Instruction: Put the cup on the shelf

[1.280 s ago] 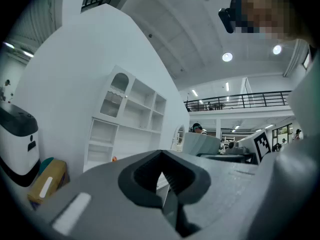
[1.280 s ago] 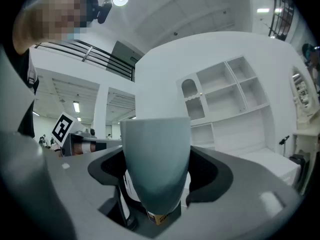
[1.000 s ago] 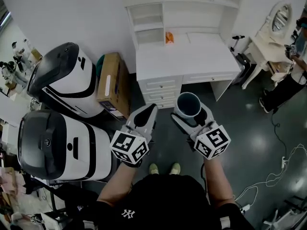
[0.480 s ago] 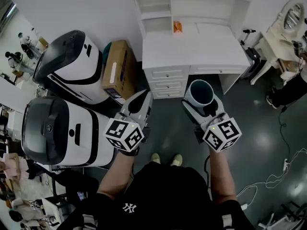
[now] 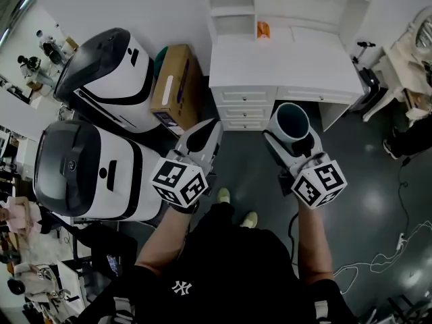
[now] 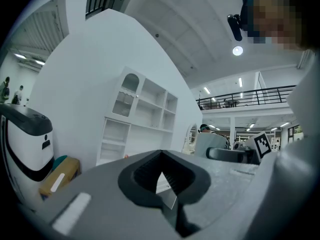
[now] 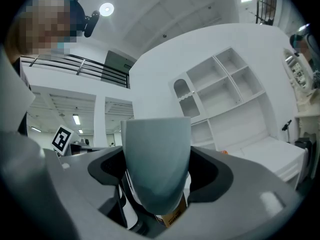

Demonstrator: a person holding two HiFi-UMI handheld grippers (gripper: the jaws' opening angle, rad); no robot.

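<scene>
A pale grey-blue cup [image 5: 291, 121] with a dark inside stands upright between the jaws of my right gripper [image 5: 291, 137], which is shut on it; in the right gripper view the cup [image 7: 157, 161] fills the middle. My left gripper [image 5: 202, 139] hangs beside it at the same height, shut, with nothing between its fingers [image 6: 162, 184]. Ahead stands the white desk [image 5: 287, 63] with a white shelf unit [image 5: 233, 5] on top, also seen as the shelf unit [image 7: 225, 91] with open compartments. Both grippers are short of the desk, over the dark floor.
A small orange object [image 5: 263, 30] lies at the back of the desk. A cardboard box [image 5: 174, 90] leans left of the desk, next to two large white-and-black machines [image 5: 94, 160]. A white dressing table [image 5: 415, 42] stands at the far right. Cables [image 5: 398, 245] trail on the floor.
The view has shifted: desk and shelf have slid right and up in the head view. Both grippers have risen slightly with the cup still held.
</scene>
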